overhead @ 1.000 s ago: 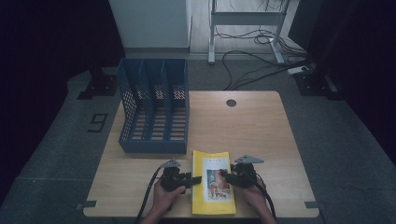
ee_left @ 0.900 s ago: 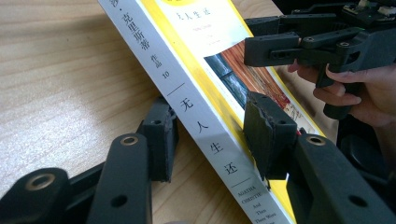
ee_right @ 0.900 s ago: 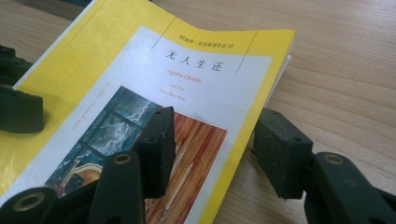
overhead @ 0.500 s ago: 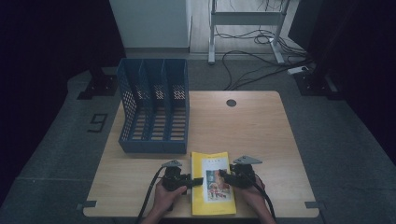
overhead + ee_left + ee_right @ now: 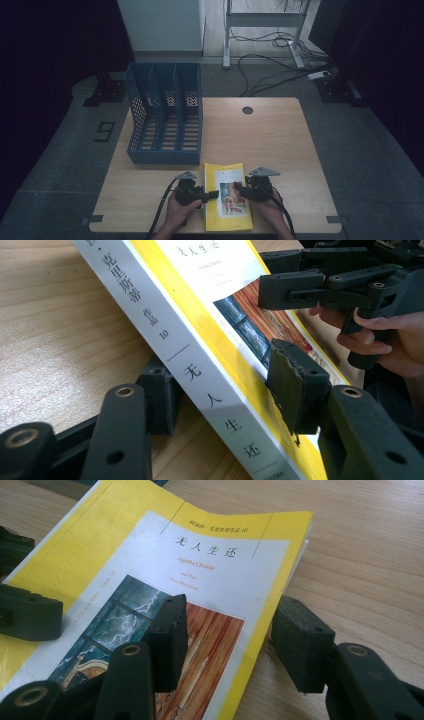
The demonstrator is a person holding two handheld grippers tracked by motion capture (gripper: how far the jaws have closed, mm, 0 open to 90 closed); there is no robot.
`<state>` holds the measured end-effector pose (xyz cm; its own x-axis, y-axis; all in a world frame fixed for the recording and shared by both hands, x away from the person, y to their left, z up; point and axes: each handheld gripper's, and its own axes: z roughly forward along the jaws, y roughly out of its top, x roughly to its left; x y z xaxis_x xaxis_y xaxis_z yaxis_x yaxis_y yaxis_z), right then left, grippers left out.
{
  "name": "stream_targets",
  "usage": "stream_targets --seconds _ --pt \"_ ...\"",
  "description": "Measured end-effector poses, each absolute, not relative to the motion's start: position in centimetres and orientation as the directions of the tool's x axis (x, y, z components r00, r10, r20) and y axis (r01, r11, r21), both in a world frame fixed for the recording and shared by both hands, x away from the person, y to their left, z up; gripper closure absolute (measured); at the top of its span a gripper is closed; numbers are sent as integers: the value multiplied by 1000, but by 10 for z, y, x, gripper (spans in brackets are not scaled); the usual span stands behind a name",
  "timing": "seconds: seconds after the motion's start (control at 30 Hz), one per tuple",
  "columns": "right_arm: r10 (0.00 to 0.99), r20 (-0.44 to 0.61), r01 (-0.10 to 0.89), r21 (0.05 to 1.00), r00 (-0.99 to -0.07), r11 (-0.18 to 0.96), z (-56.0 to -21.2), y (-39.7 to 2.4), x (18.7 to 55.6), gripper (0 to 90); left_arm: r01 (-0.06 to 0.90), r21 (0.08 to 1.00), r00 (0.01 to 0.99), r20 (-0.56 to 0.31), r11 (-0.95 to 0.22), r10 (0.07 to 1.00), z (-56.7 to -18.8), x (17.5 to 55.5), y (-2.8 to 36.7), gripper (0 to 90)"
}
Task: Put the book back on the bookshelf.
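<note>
A yellow paperback book (image 5: pixel 226 172) lies flat near the table's front edge. My left gripper (image 5: pixel 212 194) comes at it from the left, my right gripper (image 5: pixel 238 190) from the right, each in a hand. In the left gripper view the left gripper (image 5: pixel 225 385) straddles the book's white spine (image 5: pixel 150 322). One pad is beside the spine and the other over the cover. Its jaws have just been opening and stand apart. The right gripper (image 5: pixel 232 625) straddles the book's (image 5: pixel 215 550) page edge, with its jaws apart and a small gap at the outer pad.
A blue three-slot file organizer (image 5: pixel 165 125) stands on the wooden table (image 5: pixel 280 145), behind and left of the book. A round cable hole (image 5: pixel 247 110) sits near the table's back edge. Cables and a desk frame lie on the floor beyond.
</note>
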<state>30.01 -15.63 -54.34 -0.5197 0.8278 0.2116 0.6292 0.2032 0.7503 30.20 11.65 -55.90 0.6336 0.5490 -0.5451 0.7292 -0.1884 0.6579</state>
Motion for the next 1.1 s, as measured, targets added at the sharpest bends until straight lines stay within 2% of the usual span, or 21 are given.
stream_targets --seconds 0.3,0.57,0.9,1.1 --pt "826 220 631 750 -520 198 -544 -155 300 481 731 657 633 -548 -188 547 -559 302 117 489" --pt "825 210 623 755 -525 205 -544 -154 299 482 736 654 623 -553 -175 552 -559 302 119 525" --pt "818 204 596 778 -538 199 -541 -151 296 481 650 732 680 -442 -203 585 -544 291 119 575" --pt "796 239 586 791 -556 173 -540 -153 296 471 619 762 694 -418 -190 586 -537 288 124 607"
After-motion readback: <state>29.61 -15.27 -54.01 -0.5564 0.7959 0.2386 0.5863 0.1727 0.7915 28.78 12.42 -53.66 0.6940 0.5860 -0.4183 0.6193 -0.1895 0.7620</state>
